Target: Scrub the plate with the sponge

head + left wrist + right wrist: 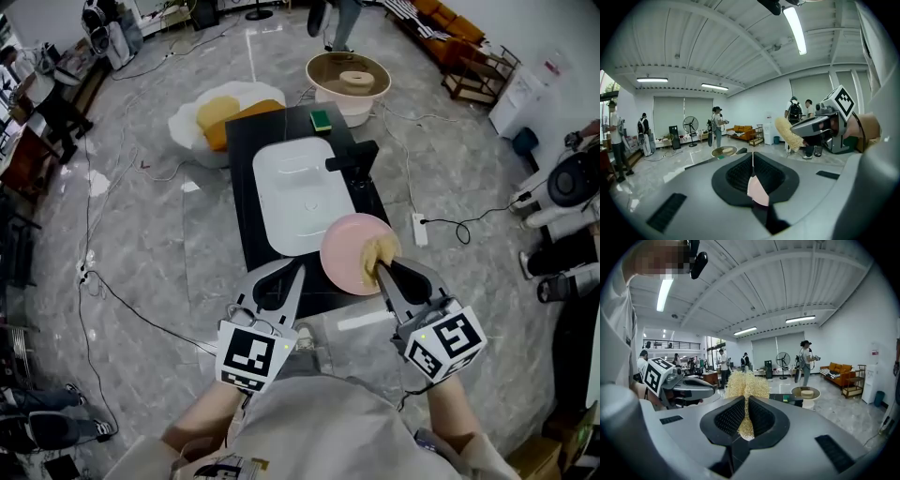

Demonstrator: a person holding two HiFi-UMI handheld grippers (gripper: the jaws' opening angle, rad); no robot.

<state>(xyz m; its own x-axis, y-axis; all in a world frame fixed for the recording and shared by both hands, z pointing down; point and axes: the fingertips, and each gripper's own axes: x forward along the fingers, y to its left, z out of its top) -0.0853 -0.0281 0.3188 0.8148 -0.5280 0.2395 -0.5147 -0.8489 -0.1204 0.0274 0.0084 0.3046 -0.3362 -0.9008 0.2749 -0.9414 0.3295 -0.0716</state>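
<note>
In the head view a pink plate (343,251) hangs over the front right corner of the black table (246,197). My left gripper (298,270) reaches toward its left rim. In the left gripper view the plate (758,191) shows edge-on between the jaws of that gripper (753,180), which is shut on it. My right gripper (382,269) is shut on a yellow fibrous sponge (380,250), which lies against the plate's right part. The sponge (746,384) sticks up out of the right gripper (746,423), and the left gripper view shows the sponge (787,132) too.
A white basin (295,192) fills the table top, with a black fixture (352,159) and a green sponge (322,119) behind it. On the floor beyond are a round tub (349,80), a white and yellow cushion (220,117), a power strip (419,228) and cables. People stand further off.
</note>
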